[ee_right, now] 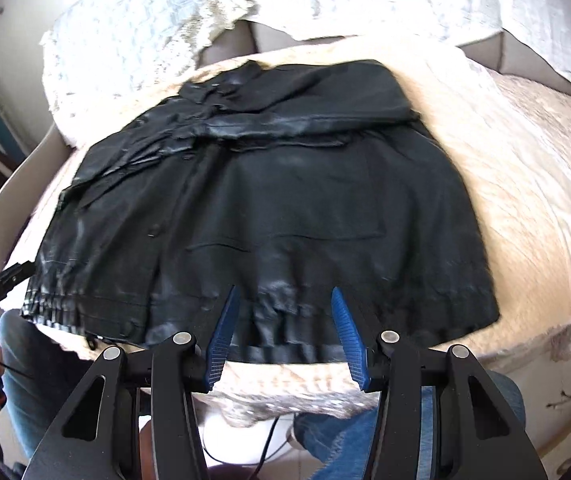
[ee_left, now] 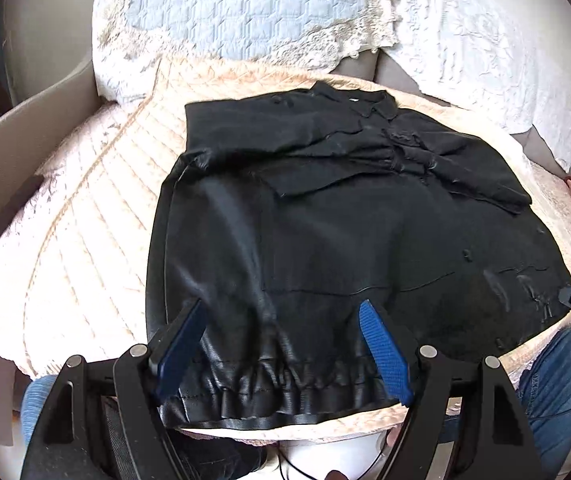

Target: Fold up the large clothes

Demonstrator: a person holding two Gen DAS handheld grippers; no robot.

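Blue ribbed pads line both tools, and both stand wide apart with nothing between them: the left gripper and the right gripper each hover at the near, gathered hem of a black leather-look jacket. The jacket lies flat on a cream quilted cushion cover, hem toward the person, collar at the far end, so its long axis runs straight away from both tools. Each gripper fronts its own half of the hem, the left near the left corner, the right nearer the middle-right, so neither has the clear advantage; the next move likely turns on pinching that elastic edge and carrying it away toward the collar. The sleeves appear already laid across the chest, though their ends merge into the black folds and are hard to separate. Beyond, a pale blue quilted cushion leans against the seat back. Whether the pads touch the cloth I cannot tell; the right view is blurred.
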